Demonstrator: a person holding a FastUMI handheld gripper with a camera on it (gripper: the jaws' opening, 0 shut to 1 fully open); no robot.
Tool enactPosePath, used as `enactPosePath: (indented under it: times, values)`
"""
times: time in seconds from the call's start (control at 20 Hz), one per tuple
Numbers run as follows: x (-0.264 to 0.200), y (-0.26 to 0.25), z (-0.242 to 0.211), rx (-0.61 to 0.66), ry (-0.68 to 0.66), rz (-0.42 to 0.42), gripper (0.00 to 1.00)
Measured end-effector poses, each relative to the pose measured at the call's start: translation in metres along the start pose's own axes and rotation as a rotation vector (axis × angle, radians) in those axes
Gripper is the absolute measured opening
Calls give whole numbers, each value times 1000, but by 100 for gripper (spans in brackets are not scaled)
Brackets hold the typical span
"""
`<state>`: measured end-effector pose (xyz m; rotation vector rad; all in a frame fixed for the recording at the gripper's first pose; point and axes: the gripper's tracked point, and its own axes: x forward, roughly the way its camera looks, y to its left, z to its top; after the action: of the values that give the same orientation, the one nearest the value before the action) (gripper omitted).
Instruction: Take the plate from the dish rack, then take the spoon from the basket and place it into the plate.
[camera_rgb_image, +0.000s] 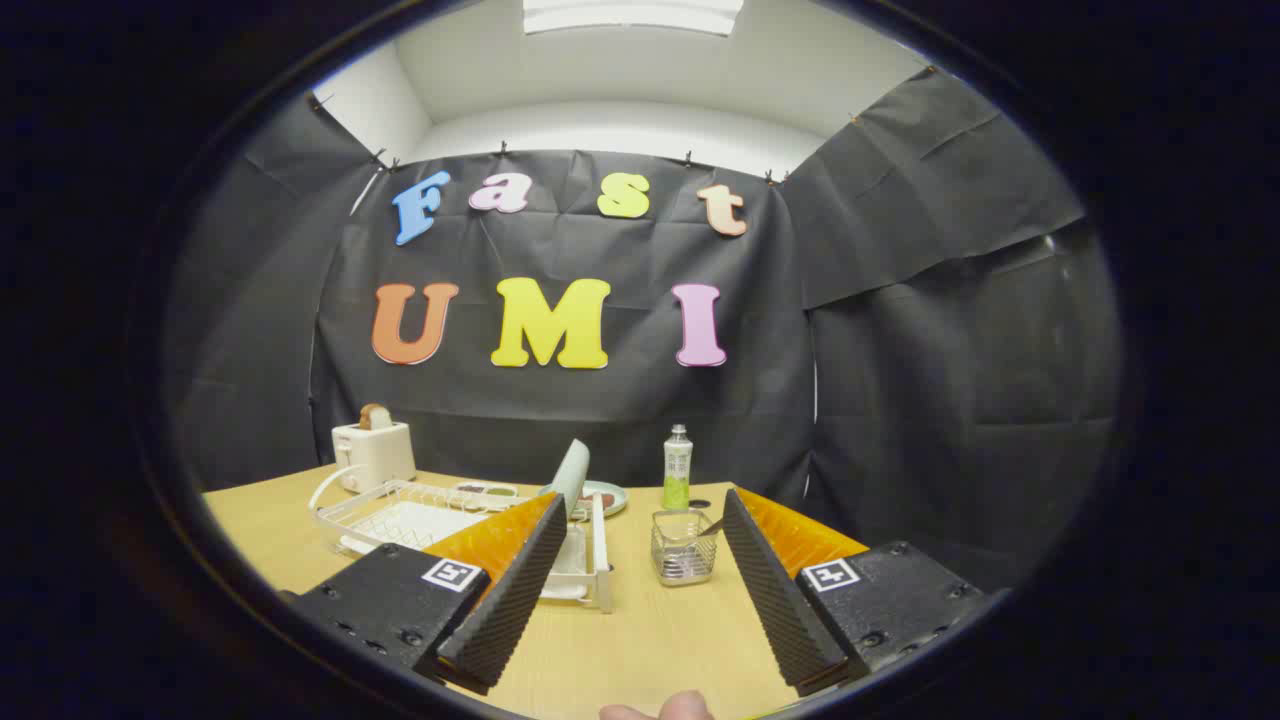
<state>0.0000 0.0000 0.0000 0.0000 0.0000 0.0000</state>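
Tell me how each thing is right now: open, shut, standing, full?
gripper: open, holding nothing
plate: standing on edge in the dish rack
spoon: leaning in the basket
bottle: upright, capped
toaster: bread sticking up

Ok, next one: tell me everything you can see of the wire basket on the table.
The wire basket is a small, square-sided holder of shiny metal mesh, open at the top and standing upright on the wooden table. A spoon sticks out of it, leaning toward the right finger. It sits beyond the open gripper, right of the white dish rack and in front of the green-labelled bottle. Neither finger touches it.
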Motion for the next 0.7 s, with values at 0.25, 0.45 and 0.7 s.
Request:
enactPosePath:
  times: [0.25, 0.45, 0.7]
  values:
    - [0, 4, 0, -4, 5, 16, 100]
    - [0, 4, 3, -14, -4, 14, 100]
    - [0, 1, 7, -12, -19, 5, 100]
